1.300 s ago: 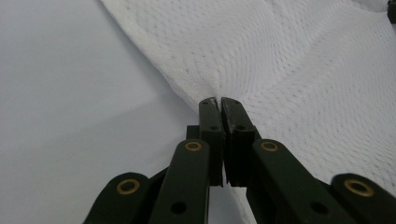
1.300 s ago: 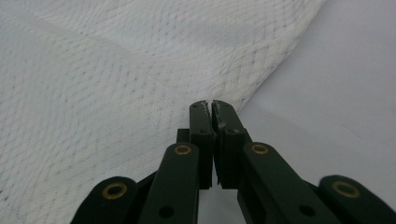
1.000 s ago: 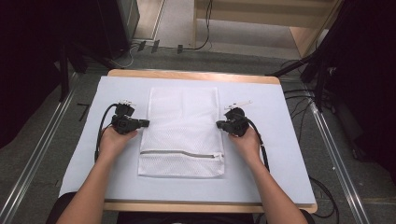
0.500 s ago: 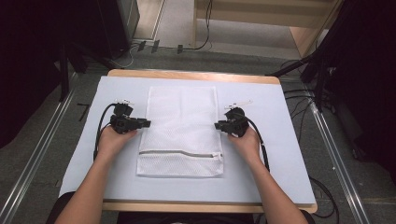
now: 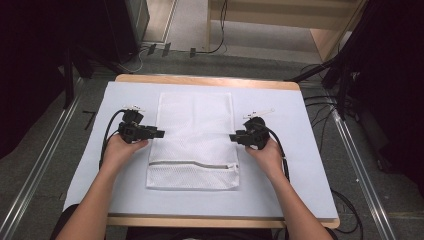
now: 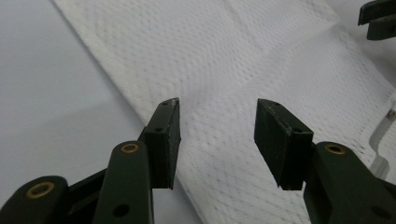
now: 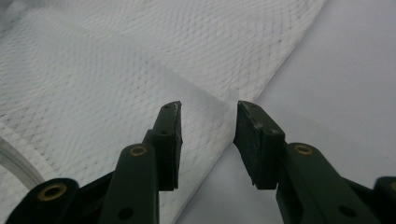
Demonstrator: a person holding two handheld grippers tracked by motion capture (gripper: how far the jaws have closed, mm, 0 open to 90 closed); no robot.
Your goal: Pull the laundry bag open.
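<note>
- The mesh bag (image 5: 194,142) lay flat mid-worktop between my grippers.
- My left gripper (image 5: 159,133) sat at its left edge, jaws just opening, wide, empty.
- My right gripper (image 5: 233,137) sat at its right edge, jaws just opening, narrower, gripping nothing.

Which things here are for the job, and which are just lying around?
For the job:
white mesh bag
left claw, open, jaws just been opening at the bag's edge
right claw, open too, likewise

Just around:
pale blue table cover
wooden table
floor cables
</note>
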